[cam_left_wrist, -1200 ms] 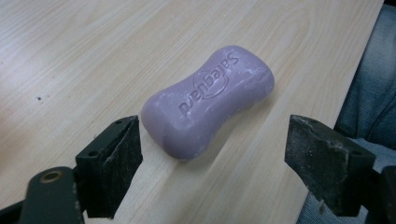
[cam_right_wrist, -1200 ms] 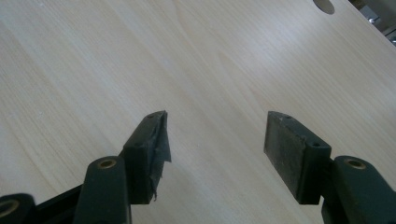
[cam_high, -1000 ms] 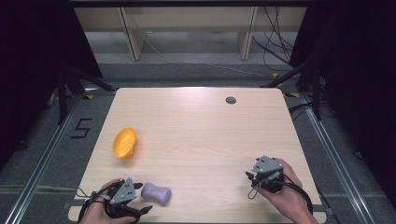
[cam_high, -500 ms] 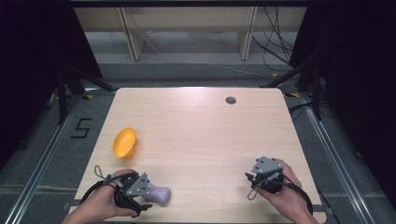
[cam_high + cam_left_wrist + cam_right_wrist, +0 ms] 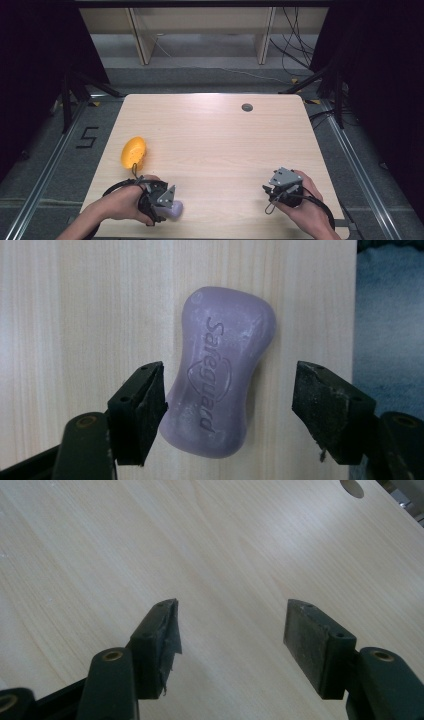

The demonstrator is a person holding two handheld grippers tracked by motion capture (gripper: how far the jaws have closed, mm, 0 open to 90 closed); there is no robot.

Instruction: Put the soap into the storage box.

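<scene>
I see my left gripper [image 5: 227,405] wide open, with the purple soap [image 5: 220,372] lying flat between its jaws. One jaw is right beside the soap, maybe touching it, and the other jaw is apart from it. The soap says "Safeguard" on top. My left hand [image 5: 122,202] is low over the table [image 5: 215,135], near its edge. A yellow thing [image 5: 134,152] lies just past that gripper. My right gripper [image 5: 230,630] is open too, with only bare wood between its jaws. A round hole [image 5: 353,487] sits far ahead of it.
</scene>
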